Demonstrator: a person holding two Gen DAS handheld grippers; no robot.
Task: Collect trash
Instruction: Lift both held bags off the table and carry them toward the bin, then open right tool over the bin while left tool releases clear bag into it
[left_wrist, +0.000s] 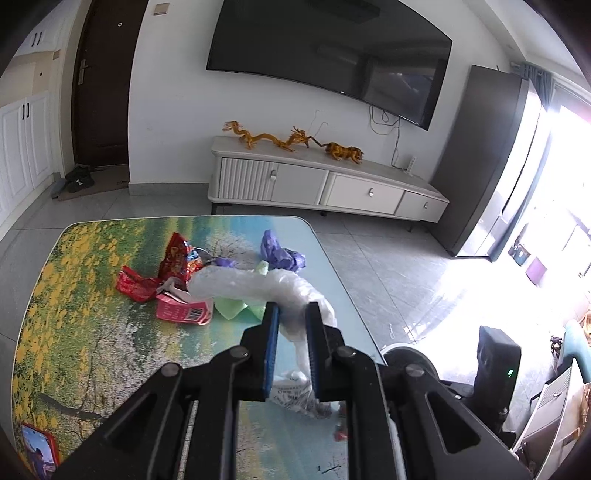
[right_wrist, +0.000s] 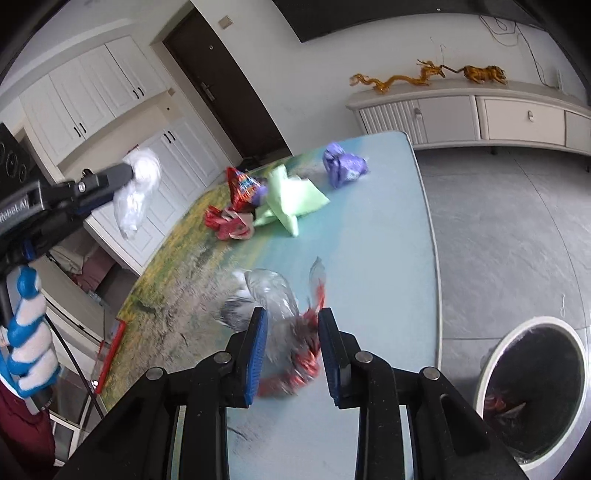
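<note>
My left gripper (left_wrist: 292, 314) is shut on a crumpled clear plastic bag (left_wrist: 255, 282) and holds it above the table (left_wrist: 88, 332); it shows in the right wrist view (right_wrist: 122, 175) with the bag (right_wrist: 135, 199) hanging from it. My right gripper (right_wrist: 291, 321) is open around a clear and red wrapper (right_wrist: 291, 347), which is blurred. Red snack wrappers (right_wrist: 236, 206), green paper (right_wrist: 291, 199) and a purple wrapper (right_wrist: 341, 166) lie on the table farther off.
A white round trash bin (right_wrist: 532, 387) with some trash inside stands on the floor right of the table. A red phone (left_wrist: 37, 450) lies at the table's near left corner. A TV cabinet (left_wrist: 325, 184) stands by the wall.
</note>
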